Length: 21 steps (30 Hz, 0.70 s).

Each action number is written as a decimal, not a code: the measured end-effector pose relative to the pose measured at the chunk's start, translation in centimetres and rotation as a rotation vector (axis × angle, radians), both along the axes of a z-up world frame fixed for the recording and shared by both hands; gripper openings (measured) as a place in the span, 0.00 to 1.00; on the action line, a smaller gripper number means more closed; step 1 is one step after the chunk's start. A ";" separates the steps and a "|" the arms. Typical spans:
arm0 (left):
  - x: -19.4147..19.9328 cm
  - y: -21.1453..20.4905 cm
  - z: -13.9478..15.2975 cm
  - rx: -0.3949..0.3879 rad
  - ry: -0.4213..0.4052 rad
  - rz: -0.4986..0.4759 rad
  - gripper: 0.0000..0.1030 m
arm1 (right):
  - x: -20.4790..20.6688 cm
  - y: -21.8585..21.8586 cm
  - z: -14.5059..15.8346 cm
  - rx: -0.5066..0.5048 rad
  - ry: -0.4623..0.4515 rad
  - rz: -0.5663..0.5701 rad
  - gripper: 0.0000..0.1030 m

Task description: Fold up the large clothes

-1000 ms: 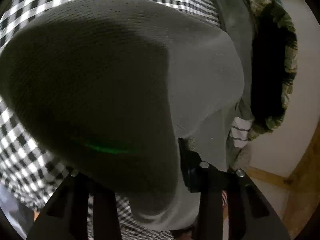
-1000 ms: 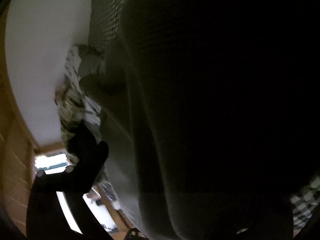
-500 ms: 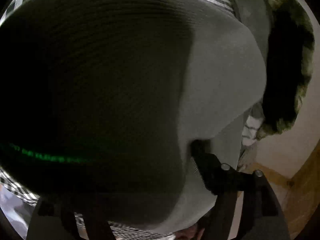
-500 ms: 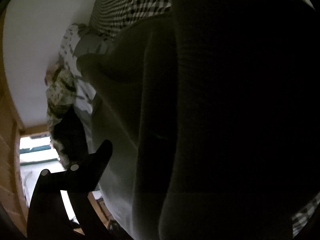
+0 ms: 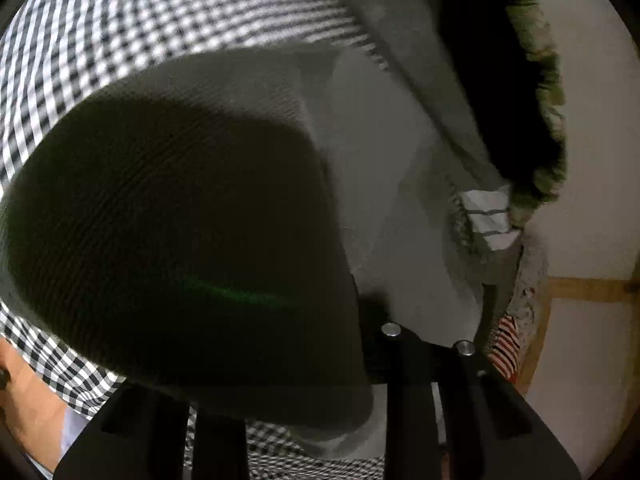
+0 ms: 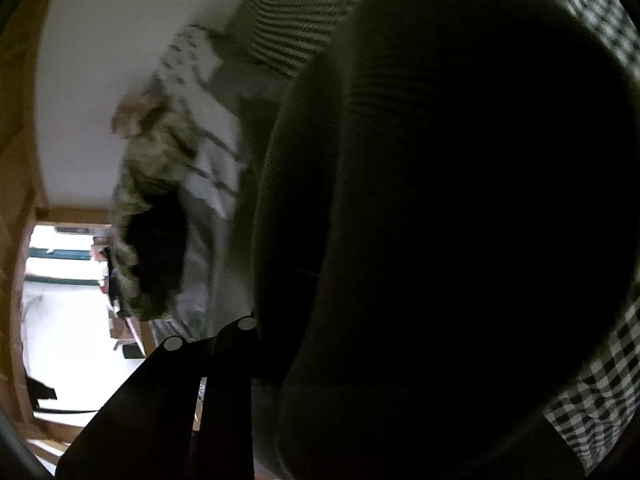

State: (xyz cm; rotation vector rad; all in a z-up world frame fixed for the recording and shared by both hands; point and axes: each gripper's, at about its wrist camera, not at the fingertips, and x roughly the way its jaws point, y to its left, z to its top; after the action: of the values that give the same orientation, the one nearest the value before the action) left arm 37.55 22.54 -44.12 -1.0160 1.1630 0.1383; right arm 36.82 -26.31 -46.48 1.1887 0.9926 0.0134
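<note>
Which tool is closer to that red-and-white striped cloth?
Left. The red-and-white striped cloth lies just beside the left tool; the view from the right tool shows no such cloth. Both have just been closing their jaws, with the grey garment between them.

Black-and-white checked cloth (image 5: 168, 28) spread underneath as a cover. Pale wall (image 5: 592, 184) behind, edged with wooden trim (image 5: 592, 284). In the right wrist view, a bright doorway (image 6: 60, 304) at lower left, framed by wood (image 6: 16, 160).
</note>
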 end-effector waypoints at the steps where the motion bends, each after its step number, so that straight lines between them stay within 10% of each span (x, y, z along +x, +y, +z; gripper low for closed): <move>1: 0.4 -0.4 0.5 0.002 -0.012 0.004 0.24 | 0.3 -0.1 0.6 0.011 -0.016 -0.007 0.23; 21: 2.3 -0.2 6.8 0.007 -0.133 -0.012 0.23 | 2.1 0.5 7.1 0.047 -0.147 -0.042 0.22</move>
State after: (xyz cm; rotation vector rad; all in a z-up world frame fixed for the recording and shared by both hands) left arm 39.80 22.36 -37.33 -0.9969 1.0469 0.0642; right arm 38.88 -25.77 -39.40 1.2327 0.8424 0.0901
